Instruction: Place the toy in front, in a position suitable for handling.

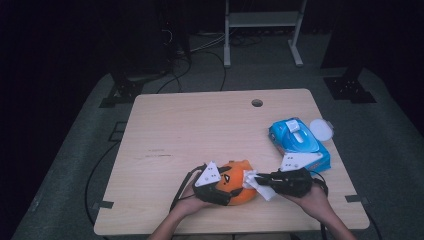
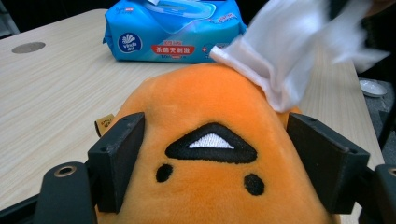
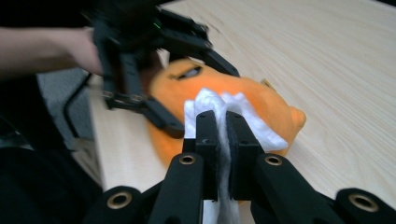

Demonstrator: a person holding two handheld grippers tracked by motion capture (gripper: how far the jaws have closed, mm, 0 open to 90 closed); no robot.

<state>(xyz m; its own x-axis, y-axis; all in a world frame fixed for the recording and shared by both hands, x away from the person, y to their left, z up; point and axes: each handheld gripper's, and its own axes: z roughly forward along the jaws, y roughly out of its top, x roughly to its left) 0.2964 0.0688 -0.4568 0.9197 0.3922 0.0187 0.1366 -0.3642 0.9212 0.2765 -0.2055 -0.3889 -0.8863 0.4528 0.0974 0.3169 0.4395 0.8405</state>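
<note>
Near the front edge of the desk (image 1: 200, 125), the left hand-held gripper (image 1: 220, 187) clamps an orange plush toy (image 1: 237, 187) that lies on the wood, one black jaw pressed into each of its sides. Just to the right, the right hand-held gripper (image 1: 265, 180) pinches a white wipe (image 1: 256, 182) between tightly closed jaws, the wipe resting on the toy's top. Farther right and back lies a blue wipes pack (image 1: 299, 142), with a small white lid (image 1: 321, 129) beside it.

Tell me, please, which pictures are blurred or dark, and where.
High view: room dark, table evenly lit. Left gripper view: white wipe smeared, orange plush toy sharp. Right gripper view: left hand-held gripper blurred, right hand-held gripper clearer.
</note>
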